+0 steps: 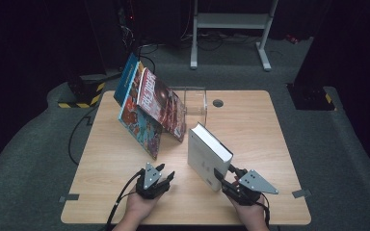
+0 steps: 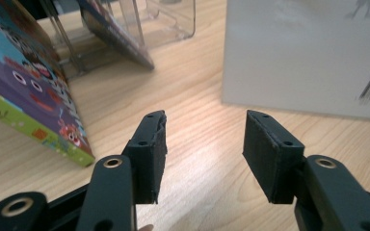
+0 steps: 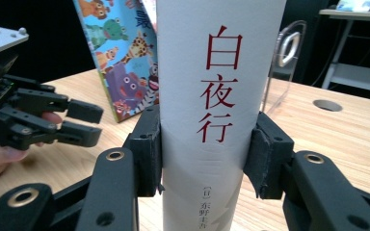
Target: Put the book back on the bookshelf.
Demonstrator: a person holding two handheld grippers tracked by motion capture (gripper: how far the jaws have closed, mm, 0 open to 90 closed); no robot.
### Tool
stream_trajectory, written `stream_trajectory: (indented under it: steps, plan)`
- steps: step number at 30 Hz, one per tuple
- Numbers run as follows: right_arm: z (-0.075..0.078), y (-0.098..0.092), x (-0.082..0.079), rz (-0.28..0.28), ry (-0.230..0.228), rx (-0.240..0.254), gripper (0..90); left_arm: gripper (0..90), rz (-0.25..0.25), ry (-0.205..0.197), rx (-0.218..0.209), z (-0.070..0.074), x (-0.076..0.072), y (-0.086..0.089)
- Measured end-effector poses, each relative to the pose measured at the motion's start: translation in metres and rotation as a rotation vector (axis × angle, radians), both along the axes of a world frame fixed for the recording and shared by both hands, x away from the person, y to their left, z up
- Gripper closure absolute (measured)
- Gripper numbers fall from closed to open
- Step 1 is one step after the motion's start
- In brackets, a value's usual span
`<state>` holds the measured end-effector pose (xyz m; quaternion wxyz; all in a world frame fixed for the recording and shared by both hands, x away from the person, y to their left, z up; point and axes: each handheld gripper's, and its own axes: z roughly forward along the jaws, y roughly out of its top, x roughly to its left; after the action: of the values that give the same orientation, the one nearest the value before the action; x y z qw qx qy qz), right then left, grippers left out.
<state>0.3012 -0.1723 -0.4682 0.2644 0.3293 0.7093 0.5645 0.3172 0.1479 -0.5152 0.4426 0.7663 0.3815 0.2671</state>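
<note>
A thick white book (image 1: 207, 154) stands upright on the wooden table (image 1: 250, 125), spine toward me. My right gripper (image 1: 226, 174) is shut on that spine; in the right gripper view both pads press the sides of the white book (image 3: 221, 72) with red characters, my right gripper (image 3: 204, 144) low on it. My left gripper (image 1: 166, 172) rests to the book's left, open, with nothing between its fingers. In its own view the left gripper (image 2: 204, 144) hovers over bare wood, the white book's back cover (image 2: 308, 53) to its right. The left gripper (image 3: 84, 122) also appears at the left of the right gripper view.
Three colourful picture books (image 1: 144, 120) lean against a clear acrylic stand (image 1: 196, 103) at the table's back left; the front one (image 2: 29, 91) is close to my left gripper. A cable hole (image 1: 218, 102) lies near the back edge. A white metal frame (image 1: 231, 21) stands beyond the table.
</note>
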Motion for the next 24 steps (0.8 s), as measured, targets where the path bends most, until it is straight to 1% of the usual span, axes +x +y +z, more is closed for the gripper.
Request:
stream_trajectory:
  steps: [3,4,5,6,8,10,13,15,16,18,20,21,22,23,24]
  plan:
    - [0.000,-0.005,0.000,-0.019,0.004,0.002,54.1,47.8,-0.005,0.033,0.009,0.000,0.001,0.004]
    - [0.000,-0.007,0.001,-0.027,-0.003,-0.001,54.1,47.2,-0.010,0.043,0.012,0.001,0.001,0.007]
    - [0.000,-0.008,0.001,-0.032,0.001,0.001,54.1,46.4,-0.015,0.049,0.026,0.001,0.001,0.009]
    - [0.000,-0.010,0.001,-0.038,0.000,0.001,54.1,45.8,-0.017,0.049,0.056,0.002,0.000,0.011]
    - [0.000,-0.012,0.001,-0.050,0.001,0.004,54.0,44.5,-0.012,0.043,0.100,0.003,-0.002,0.019]
    - [0.000,-0.015,0.002,-0.062,0.000,0.002,54.0,43.9,-0.001,0.048,0.115,0.003,-0.003,0.030]
    - [0.000,-0.018,0.003,-0.076,0.000,0.001,53.9,43.0,0.029,0.070,0.106,0.001,-0.003,0.046]
    - [0.001,-0.018,0.003,-0.084,0.000,-0.001,53.8,42.3,0.048,0.079,0.091,-0.001,-0.004,0.054]
    - [0.001,-0.019,0.003,-0.086,-0.001,-0.003,53.8,42.2,0.060,0.083,0.073,-0.001,-0.003,0.057]
    - [0.001,-0.019,0.003,-0.091,-0.004,-0.006,53.7,41.6,0.083,0.096,0.017,-0.001,-0.003,0.063]
    - [0.001,-0.020,0.003,-0.092,-0.005,-0.008,53.6,41.3,0.091,0.098,0.006,-0.004,-0.004,0.066]
    - [0.001,-0.020,0.003,-0.093,-0.004,-0.008,53.6,41.2,0.093,0.107,0.010,-0.007,-0.003,0.067]
    - [0.001,-0.021,0.003,-0.097,-0.002,-0.008,53.5,41.1,0.096,0.127,0.002,-0.008,-0.002,0.068]
    - [0.001,-0.021,0.003,-0.099,0.000,-0.008,53.3,40.6,0.097,0.131,-0.011,-0.008,-0.002,0.069]
    - [0.001,-0.021,0.003,-0.102,0.001,-0.006,53.2,40.2,0.099,0.123,-0.025,-0.008,-0.002,0.070]
